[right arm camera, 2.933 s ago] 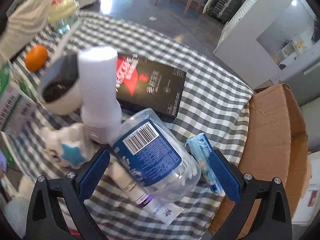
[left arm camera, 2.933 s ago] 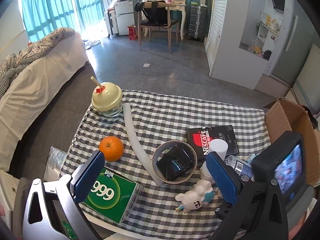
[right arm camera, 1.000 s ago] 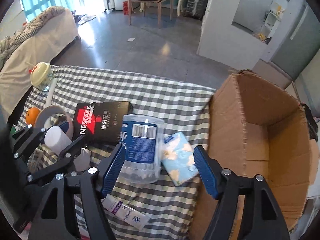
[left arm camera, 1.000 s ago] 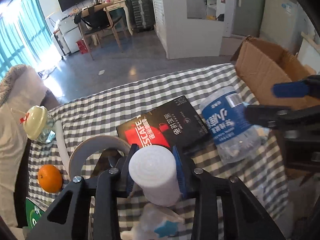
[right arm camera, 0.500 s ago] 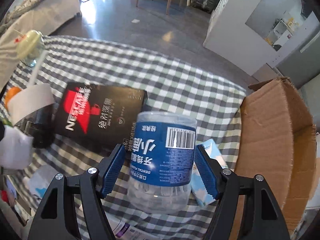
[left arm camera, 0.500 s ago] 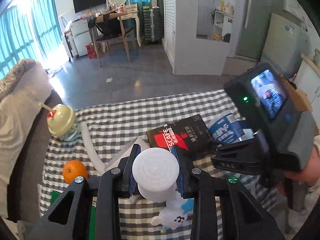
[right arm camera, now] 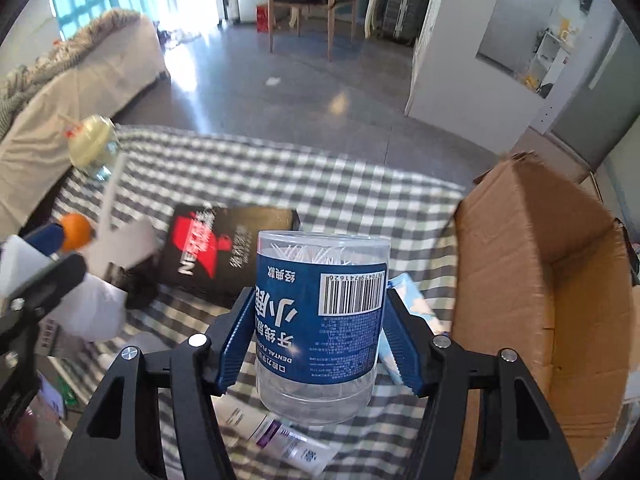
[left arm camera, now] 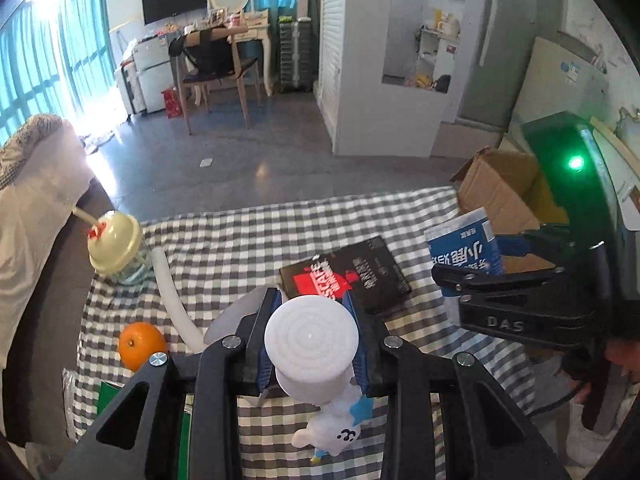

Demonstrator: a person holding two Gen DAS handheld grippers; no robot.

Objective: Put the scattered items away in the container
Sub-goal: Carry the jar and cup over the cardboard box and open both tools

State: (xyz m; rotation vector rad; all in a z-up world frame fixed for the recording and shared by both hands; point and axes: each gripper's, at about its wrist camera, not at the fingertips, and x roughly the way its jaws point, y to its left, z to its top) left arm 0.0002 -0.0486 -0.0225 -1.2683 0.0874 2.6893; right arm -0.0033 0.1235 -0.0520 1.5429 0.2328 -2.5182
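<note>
Cardboard box (right arm camera: 560,280) sits open at the table's right edge, your target for both loads. Your right gripper (right arm camera: 320,336) is closing its jaws on the clear floss-pick jar (right arm camera: 320,320), which a second ago lay loose between wider pads; the grab looks nearly secure, so carry it right. Your left gripper (left arm camera: 310,340), narrowly open, clamps the white bottle (left arm camera: 310,340), now raised off the checked cloth (left arm camera: 280,224) above the small plush toy (left arm camera: 340,428).

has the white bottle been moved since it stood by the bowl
Yes. The white bottle is off the checked cloth, clamped in the left gripper above the toy.
</note>
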